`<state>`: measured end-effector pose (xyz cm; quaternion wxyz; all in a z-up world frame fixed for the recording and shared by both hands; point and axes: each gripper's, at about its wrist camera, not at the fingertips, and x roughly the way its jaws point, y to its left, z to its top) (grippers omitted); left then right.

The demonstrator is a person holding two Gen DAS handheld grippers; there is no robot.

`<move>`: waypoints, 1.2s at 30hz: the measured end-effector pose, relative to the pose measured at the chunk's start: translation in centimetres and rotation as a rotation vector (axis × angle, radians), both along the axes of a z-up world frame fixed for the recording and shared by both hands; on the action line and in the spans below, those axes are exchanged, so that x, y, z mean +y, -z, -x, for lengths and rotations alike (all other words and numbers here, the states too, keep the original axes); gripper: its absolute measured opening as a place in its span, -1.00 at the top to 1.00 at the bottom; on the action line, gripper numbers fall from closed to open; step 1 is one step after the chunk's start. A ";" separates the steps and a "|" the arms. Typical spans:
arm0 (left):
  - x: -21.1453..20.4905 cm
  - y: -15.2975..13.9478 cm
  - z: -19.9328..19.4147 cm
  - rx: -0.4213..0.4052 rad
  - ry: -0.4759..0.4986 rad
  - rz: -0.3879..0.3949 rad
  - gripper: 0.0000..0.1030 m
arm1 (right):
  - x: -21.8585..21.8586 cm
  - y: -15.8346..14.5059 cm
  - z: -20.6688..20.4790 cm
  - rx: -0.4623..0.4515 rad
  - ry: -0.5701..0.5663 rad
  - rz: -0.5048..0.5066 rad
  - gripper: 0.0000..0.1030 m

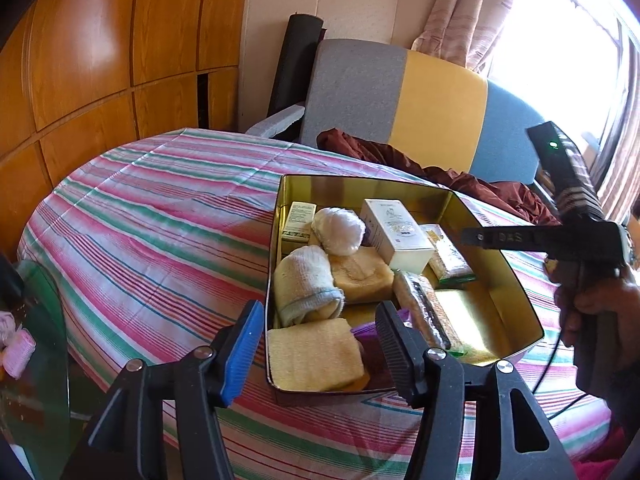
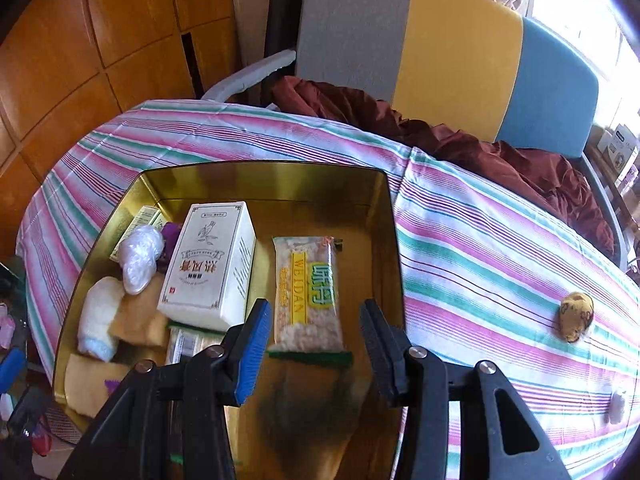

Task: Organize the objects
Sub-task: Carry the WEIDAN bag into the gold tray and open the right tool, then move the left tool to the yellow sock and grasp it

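A gold tin [image 1: 516, 280] stands open on the striped tablecloth [image 1: 160, 216]. It holds a white carton [image 1: 396, 236], rolled white cloths [image 1: 308, 288], yellow sponges [image 1: 316, 354] and snack packets. My left gripper [image 1: 318, 350] hovers open over the tin's near end, above a yellow sponge that its pads do not touch. My right gripper [image 2: 316, 350] is open and empty above the tin [image 2: 394, 240], just short of a flat snack packet [image 2: 308, 292] beside the white carton [image 2: 212, 264]. In the left wrist view one of its fingers [image 1: 504, 238] reaches in from the right, held by a hand [image 1: 596, 308].
A small yellow-brown lump [image 2: 576, 316] and a pale small object [image 2: 618, 406] lie on the cloth right of the tin. A grey, yellow and blue chair [image 2: 452, 40] with a maroon cloth [image 2: 460, 136] stands behind the table. Wooden panels [image 1: 100, 60] line the left.
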<state>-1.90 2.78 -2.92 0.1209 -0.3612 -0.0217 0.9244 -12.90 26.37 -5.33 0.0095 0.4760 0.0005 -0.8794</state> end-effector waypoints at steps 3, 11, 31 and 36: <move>0.4 -0.3 -0.3 0.010 0.012 0.005 -0.16 | 1.1 -0.6 -1.7 0.020 0.011 0.005 0.08; 2.2 -1.3 -1.0 0.034 0.066 0.026 -0.19 | 5.7 -1.6 -5.9 0.060 0.063 0.012 0.08; 13.0 -2.9 -1.8 0.060 0.338 0.067 -0.26 | 36.0 -1.3 -19.0 0.109 0.875 0.080 0.07; 17.8 -3.4 -1.5 0.058 0.427 0.067 -0.26 | 42.7 0.9 -24.9 0.157 1.170 0.271 0.07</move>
